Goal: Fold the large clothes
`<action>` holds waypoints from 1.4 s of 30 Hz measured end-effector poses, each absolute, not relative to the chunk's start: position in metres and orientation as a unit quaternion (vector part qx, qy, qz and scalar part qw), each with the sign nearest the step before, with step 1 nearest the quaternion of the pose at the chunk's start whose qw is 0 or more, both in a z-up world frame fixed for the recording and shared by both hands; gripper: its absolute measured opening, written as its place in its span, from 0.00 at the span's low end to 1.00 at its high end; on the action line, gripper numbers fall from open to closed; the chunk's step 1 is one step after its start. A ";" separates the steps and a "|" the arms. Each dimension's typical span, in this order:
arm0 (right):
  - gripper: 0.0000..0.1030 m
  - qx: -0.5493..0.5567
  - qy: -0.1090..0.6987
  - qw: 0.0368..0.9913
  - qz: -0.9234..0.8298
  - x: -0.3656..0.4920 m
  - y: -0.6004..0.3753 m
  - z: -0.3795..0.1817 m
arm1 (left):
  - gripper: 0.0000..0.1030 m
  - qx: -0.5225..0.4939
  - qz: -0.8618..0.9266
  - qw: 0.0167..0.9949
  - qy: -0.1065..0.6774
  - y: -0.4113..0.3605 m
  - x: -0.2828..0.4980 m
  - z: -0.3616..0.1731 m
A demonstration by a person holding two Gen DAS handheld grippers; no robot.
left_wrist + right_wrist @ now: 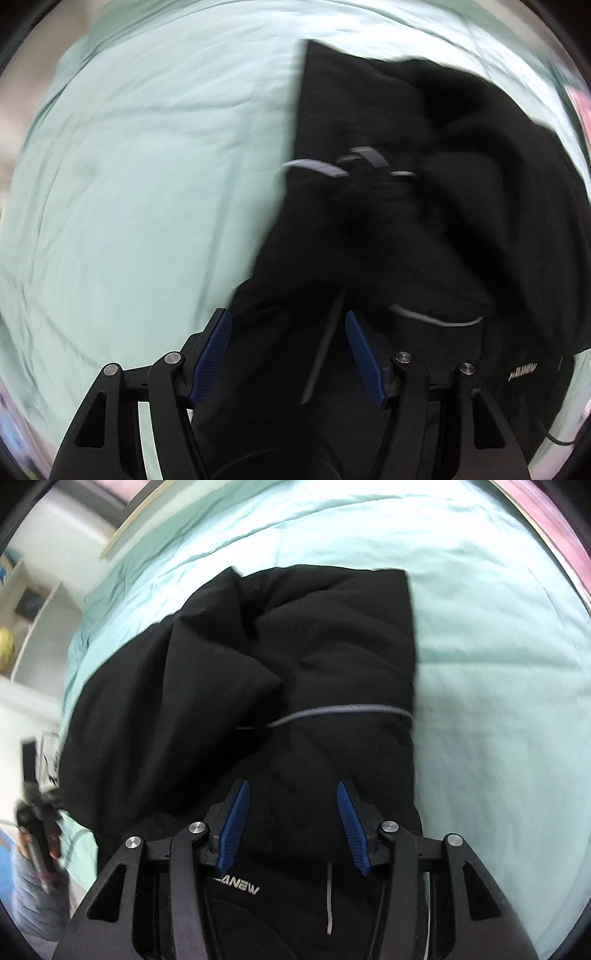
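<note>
Your jaws stand apart on both sides, with nothing clamped between the blue pads. The left gripper [288,347] points almost straight down over the near end of the black jacket [406,221], and its pads [212,354] straddle cloth without pressing it. The right gripper [291,823] does the same from the other side, with its pads [234,827] spread above the dark fabric just past the white lettering [236,888] on the chest.

The jacket [258,664] lies on the bed, on a pale green sheet [498,664], bunched into a rough long bundle rather than laid flat. One long edge runs fairly straight on the side toward open sheet, while the other side swells out in loose puffy folds. A thin grey cord [343,712] crosses the cloth midway up, and a second short grey strip [329,901] hangs near the right gripper.

Both grippers sit at the same near end, which reads as a setup to take that end with two grips and carry it over the far part. The open jaws suit this, since padded cloth needs a wide bite to catch more than the top layer. The left view is smeared, so you cannot tell there how deep the pads sit in the fabric. A shelf unit [44,627] stands beyond the bed and plays no part.
</note>
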State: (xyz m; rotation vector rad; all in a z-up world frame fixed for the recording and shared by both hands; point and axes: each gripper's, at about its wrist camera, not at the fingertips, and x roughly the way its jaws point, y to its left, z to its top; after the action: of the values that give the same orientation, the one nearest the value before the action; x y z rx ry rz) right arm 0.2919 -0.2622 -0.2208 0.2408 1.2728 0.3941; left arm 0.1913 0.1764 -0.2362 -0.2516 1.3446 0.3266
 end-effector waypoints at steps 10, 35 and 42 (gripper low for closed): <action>0.51 0.067 0.504 0.841 0.184 0.282 -0.239 -0.140 | 0.64 -0.163 0.123 0.848 0.489 0.151 0.169 -0.148; 0.55 -0.011 0.555 0.815 0.164 0.321 -0.110 -0.219 | 0.64 -0.102 0.072 0.846 0.518 0.059 0.262 -0.232; 0.60 -0.087 0.552 0.812 0.170 0.314 -0.094 -0.259 | 0.65 -0.047 0.087 0.840 0.534 0.042 0.266 -0.269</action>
State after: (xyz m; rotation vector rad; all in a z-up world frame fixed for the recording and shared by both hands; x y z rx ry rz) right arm 0.3140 -0.0943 -0.2591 -0.1866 1.1793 0.3628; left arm 0.2657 0.0415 -0.2688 -0.0999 1.1282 0.1839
